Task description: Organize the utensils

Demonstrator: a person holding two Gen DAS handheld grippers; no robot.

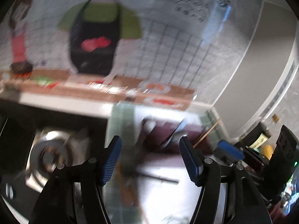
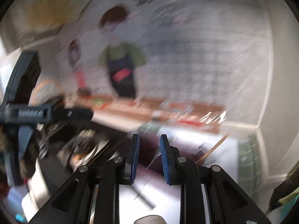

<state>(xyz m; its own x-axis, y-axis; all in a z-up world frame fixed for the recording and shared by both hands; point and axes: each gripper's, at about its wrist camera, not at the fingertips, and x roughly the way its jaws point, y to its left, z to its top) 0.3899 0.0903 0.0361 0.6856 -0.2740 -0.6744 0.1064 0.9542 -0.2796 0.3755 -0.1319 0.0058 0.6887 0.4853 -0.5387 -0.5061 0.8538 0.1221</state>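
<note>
Both views are smeared by motion. The left hand-held gripper (image 1: 150,156) tilts down over the tabletop (image 1: 168,192), its 2 fingers wide apart and empty. The right hand-held gripper (image 2: 149,156) also tilts down, fingers slightly apart, gripping nothing. Utensils are hard to make out: a dark rod (image 1: 158,178) lies at 6 o'clock, a wooden stick (image 1: 206,132) at 3 o'clock on a maroon tray (image 1: 164,132).
</note>
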